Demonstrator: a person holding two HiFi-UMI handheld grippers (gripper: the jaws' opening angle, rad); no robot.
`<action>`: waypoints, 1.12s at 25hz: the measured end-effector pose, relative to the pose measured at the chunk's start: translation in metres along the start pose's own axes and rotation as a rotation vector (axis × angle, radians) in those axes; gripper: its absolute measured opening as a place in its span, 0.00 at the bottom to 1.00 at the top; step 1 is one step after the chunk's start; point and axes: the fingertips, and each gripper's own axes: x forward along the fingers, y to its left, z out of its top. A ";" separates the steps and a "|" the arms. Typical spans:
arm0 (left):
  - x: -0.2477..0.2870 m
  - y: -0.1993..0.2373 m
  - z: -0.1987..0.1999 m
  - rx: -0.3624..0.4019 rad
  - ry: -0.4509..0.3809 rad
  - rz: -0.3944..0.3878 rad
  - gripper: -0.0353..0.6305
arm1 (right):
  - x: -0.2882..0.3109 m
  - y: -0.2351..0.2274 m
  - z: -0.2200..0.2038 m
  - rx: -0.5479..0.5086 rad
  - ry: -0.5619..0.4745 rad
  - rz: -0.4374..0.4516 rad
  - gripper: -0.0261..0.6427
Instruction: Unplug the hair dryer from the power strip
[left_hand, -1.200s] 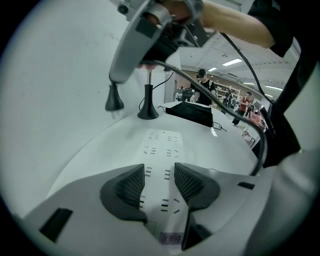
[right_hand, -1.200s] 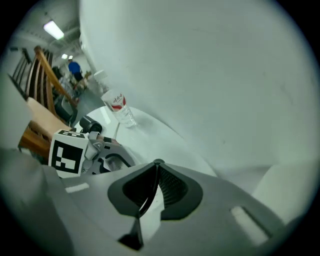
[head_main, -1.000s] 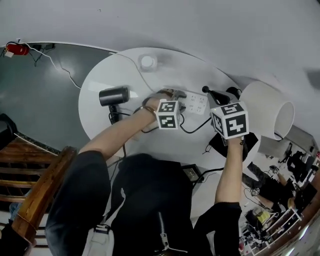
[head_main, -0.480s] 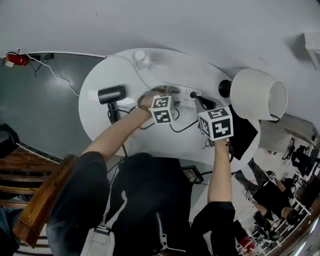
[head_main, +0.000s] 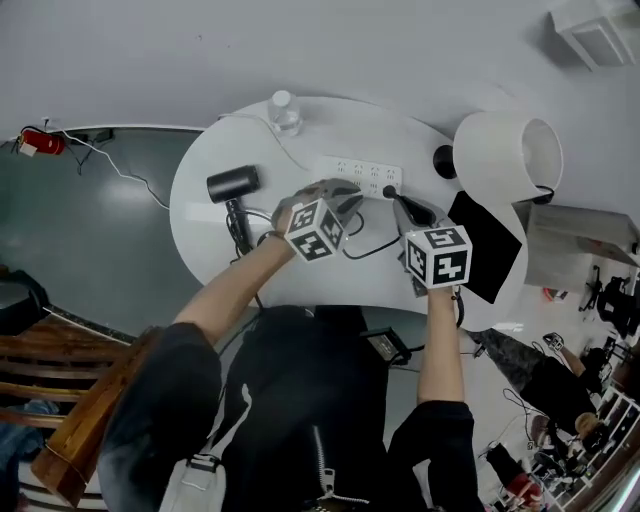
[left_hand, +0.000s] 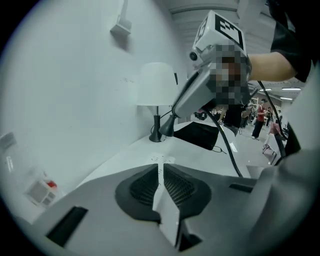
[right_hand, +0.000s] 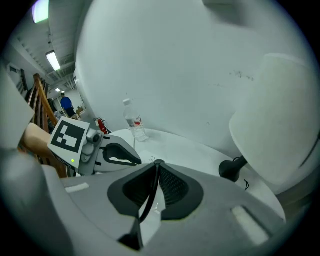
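Dryer (head_main: 232, 186): lies on the table (head_main: 300, 280) at 9 o'clock of my left gripper (left_hand: 161, 172), well apart. Left gripper: jaws pressed together with nothing between them, strip (head_main: 357, 174) just ahead at 12 o'clock. My forearm reaches in from 7 o'clock. Right gripper (right_hand: 156, 167): jaws clamped on the black cord (right_hand: 145, 205), with the plug (head_main: 388, 190) at the strip's right end. My forearm rises from 6 o'clock.

No legible text; bottle (right_hand: 133, 122) label apparently unreadable.
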 end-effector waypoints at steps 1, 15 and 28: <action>-0.007 0.000 0.001 -0.005 -0.005 0.014 0.11 | -0.005 0.002 -0.002 0.010 -0.020 -0.005 0.08; -0.086 -0.029 0.009 -0.058 -0.041 0.138 0.09 | -0.059 0.038 -0.018 -0.020 -0.205 -0.057 0.08; -0.136 -0.079 0.019 -0.130 -0.080 0.272 0.09 | -0.114 0.063 -0.054 -0.048 -0.278 -0.008 0.08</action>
